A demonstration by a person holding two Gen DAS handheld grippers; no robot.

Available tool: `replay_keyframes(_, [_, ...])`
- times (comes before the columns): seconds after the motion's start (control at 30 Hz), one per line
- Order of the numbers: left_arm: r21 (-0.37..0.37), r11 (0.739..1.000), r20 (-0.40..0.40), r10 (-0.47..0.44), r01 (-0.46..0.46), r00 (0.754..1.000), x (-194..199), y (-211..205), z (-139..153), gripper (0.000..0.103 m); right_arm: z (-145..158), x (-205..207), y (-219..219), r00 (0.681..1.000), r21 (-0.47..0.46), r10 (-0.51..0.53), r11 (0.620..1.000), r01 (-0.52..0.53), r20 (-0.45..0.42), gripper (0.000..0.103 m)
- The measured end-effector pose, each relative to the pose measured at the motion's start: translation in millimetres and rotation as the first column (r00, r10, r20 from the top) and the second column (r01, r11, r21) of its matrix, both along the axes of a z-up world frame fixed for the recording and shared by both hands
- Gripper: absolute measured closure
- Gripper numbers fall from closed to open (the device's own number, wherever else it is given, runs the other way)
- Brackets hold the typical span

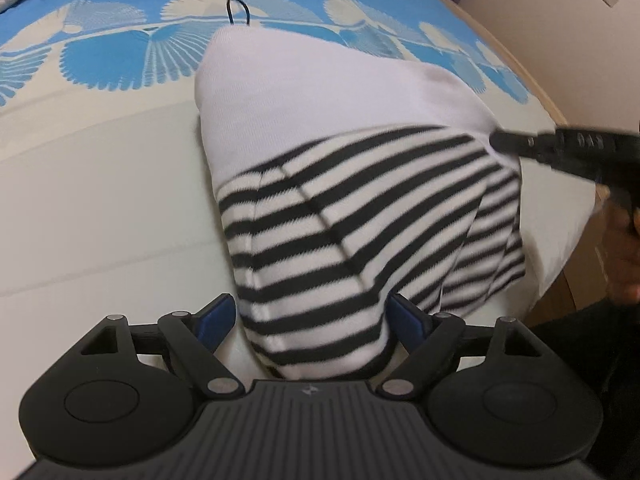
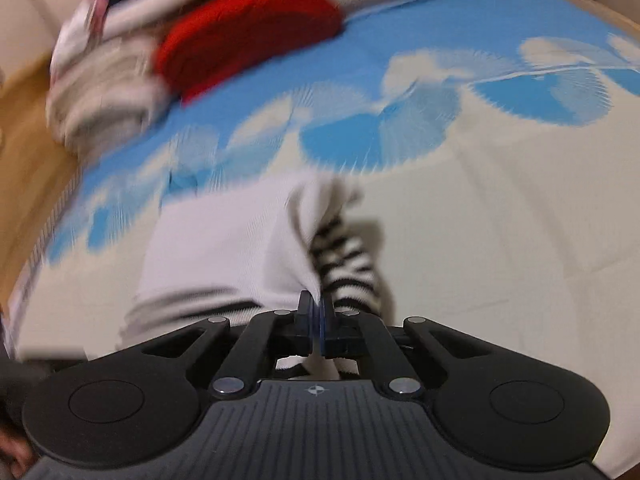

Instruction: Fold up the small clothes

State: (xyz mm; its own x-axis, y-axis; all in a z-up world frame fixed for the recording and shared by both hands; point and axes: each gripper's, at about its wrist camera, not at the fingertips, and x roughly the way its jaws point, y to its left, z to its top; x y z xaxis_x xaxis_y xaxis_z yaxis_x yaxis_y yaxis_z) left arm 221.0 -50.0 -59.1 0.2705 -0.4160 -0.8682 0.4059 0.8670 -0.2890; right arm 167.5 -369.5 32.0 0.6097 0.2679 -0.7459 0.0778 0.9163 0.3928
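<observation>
A small garment (image 1: pixel 320 120), white at the far end and black-and-white striped at the near end, lies on the bed. My left gripper (image 1: pixel 312 320) stands open, its blue-padded fingers (image 1: pixel 216 320) on either side of a bunched striped fold. I see no firm pinch on that fold. My right gripper (image 2: pixel 318 308) is shut on the garment's edge, where white cloth (image 2: pixel 224 248) meets striped cloth (image 2: pixel 348 264). In the left wrist view, the right gripper (image 1: pixel 498 141) reaches in from the right to the garment's right edge.
The bed cover (image 1: pixel 100 200) is cream, with a blue fan-patterned band at the far side. A thin black loop (image 1: pixel 238 10) lies just beyond the garment. A blurred pile of clothes with a red piece (image 2: pixel 248 28) sits at the far corner. The wooden bed edge (image 1: pixel 532 80) runs along the right.
</observation>
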Motion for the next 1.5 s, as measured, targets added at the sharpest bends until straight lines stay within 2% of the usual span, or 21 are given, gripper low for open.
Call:
replay_keyframes(0.07, [0.020, 1.000, -0.005, -0.016, 0.016, 1.000, -3, -4, -3, 0.016, -2, 1, -8, 0.999, -0.026, -0.048, 0.999, 0.047, -0.011, 0.103])
replay_keyframes(0.13, [0.058, 0.998, -0.017, -0.021, 0.022, 1.000, -4, -6, -8, 0.016, -10, 5, 0, 0.998, -0.137, -0.033, 0.990, 0.026, -0.049, 0.103])
replay_keyframes(0.2, [0.069, 0.998, -0.043, -0.002, 0.005, 0.999, -2, -3, -12, 0.015, -20, 9, 17, 0.996, -0.321, 0.003, 0.947, -0.030, -0.084, 0.103])
replay_keyframes(0.23, [0.051, 0.999, -0.067, 0.016, -0.013, 0.998, 0, 1, -12, 0.015, -27, 11, 20, 0.994, -0.359, 0.010, 0.932, -0.050, -0.112, 0.103])
replay_keyframes(0.3, [0.026, 0.999, -0.089, 0.035, -0.032, 0.995, 3, 6, -11, 0.016, -31, 15, 7, 0.989, -0.271, -0.029, 0.963, -0.010, -0.142, 0.101])
replay_keyframes(0.37, [0.012, 0.999, -0.079, 0.041, -0.040, 0.996, 5, 9, -7, 0.016, -21, 11, -7, 0.993, -0.166, -0.065, 0.985, 0.049, -0.094, 0.097])
replay_keyframes(0.4, [0.000, 0.999, -0.070, 0.044, -0.044, 0.997, 6, 11, -3, 0.016, -15, 8, -13, 0.995, -0.106, -0.069, 0.992, 0.061, -0.067, 0.091])
replay_keyframes(0.47, [-0.038, 0.997, -0.052, 0.062, -0.064, 0.997, 9, 16, 6, 0.016, -9, 4, -19, 0.997, -0.009, -0.064, 0.998, 0.064, -0.042, 0.058])
replay_keyframes(0.5, [-0.067, 0.994, -0.045, 0.084, -0.087, 0.995, 12, 20, 11, 0.016, -8, 2, -21, 0.998, 0.031, -0.046, 0.998, 0.047, -0.042, 0.054])
replay_keyframes(0.57, [-0.132, 0.979, -0.042, 0.149, -0.154, 0.988, 18, 31, 19, 0.016, -9, 1, -20, 0.998, 0.081, -0.003, 0.997, 0.008, -0.059, 0.054])
replay_keyframes(0.67, [-0.193, 0.953, -0.079, 0.223, -0.234, 0.972, 29, 43, 19, 0.018, -14, 4, -14, 0.996, 0.072, 0.026, 0.997, -0.020, -0.086, 0.054])
replay_keyframes(0.73, [-0.087, 0.973, -0.091, 0.205, -0.213, 0.975, 33, 35, 10, 0.021, -23, 9, -7, 0.990, 0.049, 0.053, 0.998, -0.046, -0.132, 0.056])
replay_keyframes(0.8, [-0.018, 0.979, -0.101, 0.198, -0.201, 0.975, 33, 30, 1, 0.020, -40, 15, 3, 0.970, -0.069, 0.064, 0.994, -0.082, -0.236, 0.055])
replay_keyframes(0.83, [-0.039, 0.977, -0.108, 0.205, -0.210, 0.973, 34, 31, 2, 0.020, -43, 15, 6, 0.965, -0.097, 0.054, 0.992, -0.081, -0.255, 0.054])
replay_keyframes(0.9, [-0.109, 0.967, -0.101, 0.221, -0.232, 0.970, 37, 36, 9, 0.021, -37, 18, 2, 0.977, -0.055, 0.028, 0.998, -0.040, -0.212, 0.055])
replay_keyframes(1.03, [-0.229, 0.912, -0.144, 0.315, -0.341, 0.938, 54, 53, 7, 0.020, -21, 21, -4, 0.993, -0.003, -0.059, 0.998, 0.059, -0.100, 0.050])
replay_keyframes(1.13, [-0.243, 0.883, -0.208, 0.357, -0.402, 0.911, 69, 57, -9, 0.018, -27, 31, 4, 0.991, 0.041, -0.052, 0.997, 0.058, -0.123, 0.046])
replay_keyframes(1.33, [-0.297, 0.849, -0.295, 0.354, -0.438, 0.887, 85, 52, -41, 0.015, -56, 50, 18, 0.971, -0.028, -0.076, 0.997, 0.071, -0.226, 0.042])
replay_keyframes(1.4, [-0.327, 0.844, -0.293, 0.338, -0.426, 0.895, 90, 48, -45, 0.016, -63, 53, 16, 0.965, -0.009, -0.093, 0.996, 0.094, -0.245, 0.045])
replay_keyframes(1.47, [-0.329, 0.867, -0.241, 0.305, -0.374, 0.921, 95, 40, -41, 0.020, -63, 53, 19, 0.968, 0.000, -0.086, 0.996, 0.089, -0.235, 0.070])
replay_keyframes(1.5, [-0.322, 0.879, -0.206, 0.297, -0.351, 0.932, 95, 35, -39, 0.029, -61, 54, 21, 0.972, -0.001, -0.076, 0.997, 0.078, -0.224, 0.074])
